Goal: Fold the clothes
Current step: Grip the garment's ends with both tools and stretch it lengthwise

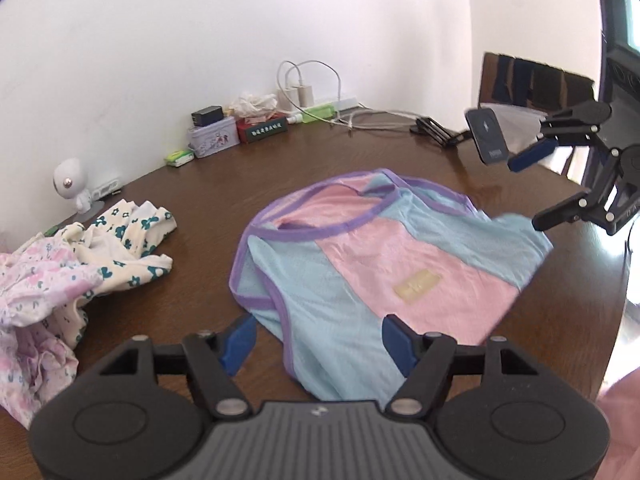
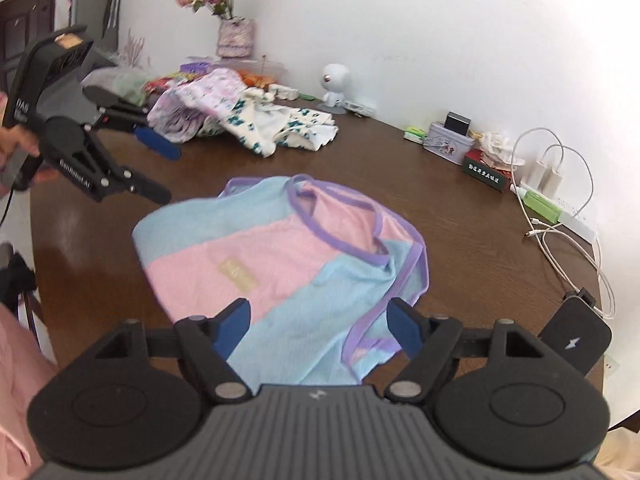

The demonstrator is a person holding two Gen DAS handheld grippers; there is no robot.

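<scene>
So the pink-and-blue top (image 1: 384,264) lies spread in the middle of the brown table (image 1: 208,184), neckline toward the wall, rumpled along its purple-trimmed edges, not folded as far as I can tell. Both grippers sit at its near hem with jaws spread wide and nothing pinched between them. The left gripper (image 1: 318,344) has cloth lying under its gap but the pads aren't pressing on it, and the right gripper (image 2: 318,328) looks the same at the other side. My guess is they're spaced like this so each can take one side of the hem and flip it evenly.

Around it: a heap of floral clothes (image 1: 80,264) off to the left, probably waiting their turn (near, but not touching the top). Along the wall there's a little white robot toy (image 1: 72,188), a tin (image 1: 212,138), a red box (image 1: 262,128) and a power strip with chargers (image 1: 320,106), cables trailing onto the table. A dark phone stand (image 2: 576,332) sits just beside the right gripper, the only thing I'd watch. The rest stands well clear of a fold.
</scene>
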